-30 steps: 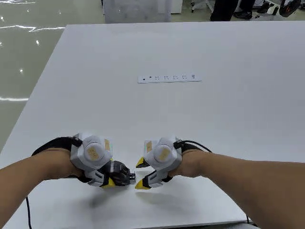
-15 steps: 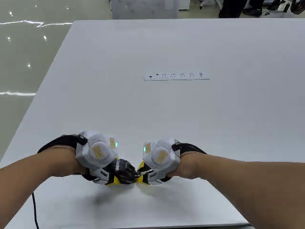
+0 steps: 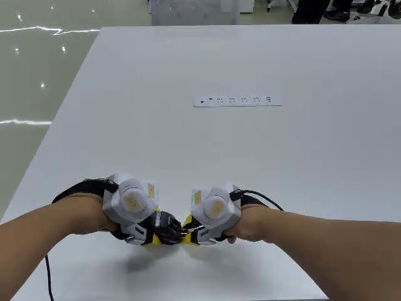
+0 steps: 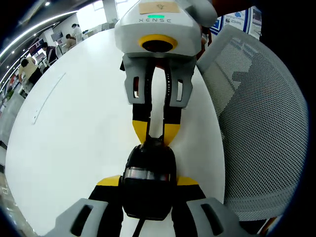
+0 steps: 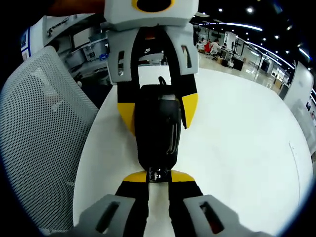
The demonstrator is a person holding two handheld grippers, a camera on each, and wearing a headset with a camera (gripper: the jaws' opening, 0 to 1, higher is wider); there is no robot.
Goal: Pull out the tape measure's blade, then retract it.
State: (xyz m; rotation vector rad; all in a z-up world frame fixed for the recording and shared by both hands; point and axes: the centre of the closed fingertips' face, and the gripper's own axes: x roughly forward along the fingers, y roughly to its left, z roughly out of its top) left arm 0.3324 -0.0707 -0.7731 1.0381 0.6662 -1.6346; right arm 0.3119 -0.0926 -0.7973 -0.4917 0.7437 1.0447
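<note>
A black tape measure [image 3: 166, 229] hangs just above the white table [image 3: 188, 144] near its front edge. My left gripper [image 3: 156, 233] is shut on its case; in the left gripper view the yellow pads [image 4: 109, 180] press both sides of the tape measure [image 4: 148, 190]. My right gripper [image 3: 187, 236] faces it from the right, with its jaws closed on the blade's end hook [image 5: 158, 175] at the case mouth. The right gripper view has the tape measure [image 5: 158, 126] straight ahead between the left gripper's yellow fingertips [image 5: 190, 106]. No blade length is showing.
A white power strip [image 3: 237, 100] lies flat at mid table. A grey mesh chair [image 4: 261, 123] stands just off the table's front edge, also in the right gripper view [image 5: 44, 128]. A dark cable [image 3: 47, 276] trails from the left hand.
The right gripper, open and a short way off a second ago, has moved left to the tape measure and shut on the blade's hook. The left gripper has kept its hold.
</note>
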